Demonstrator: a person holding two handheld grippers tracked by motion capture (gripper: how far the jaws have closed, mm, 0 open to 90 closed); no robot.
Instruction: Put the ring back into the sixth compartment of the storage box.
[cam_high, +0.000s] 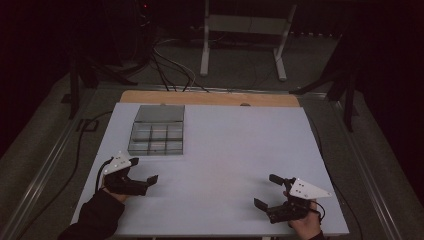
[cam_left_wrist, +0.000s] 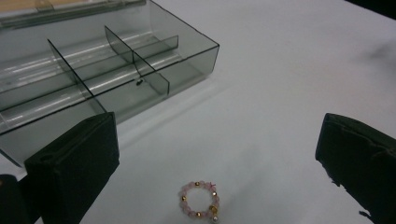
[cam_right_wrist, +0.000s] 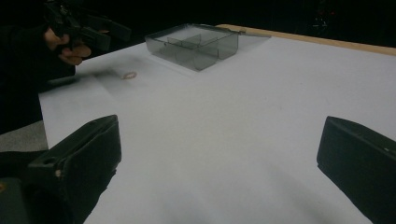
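- Bead bracelet (cam_left_wrist: 201, 200) lies flat on the white table (cam_left_wrist: 280, 70), between the left gripper (cam_left_wrist: 219, 163) jaws, near the clear compartment box (cam_left_wrist: 93, 70).
- Likely light, floppy, beads slick; pinch across one side of the loop.
- Left jaws wide open; right gripper (cam_right_wrist: 219, 163) jaws open, holding nothing.
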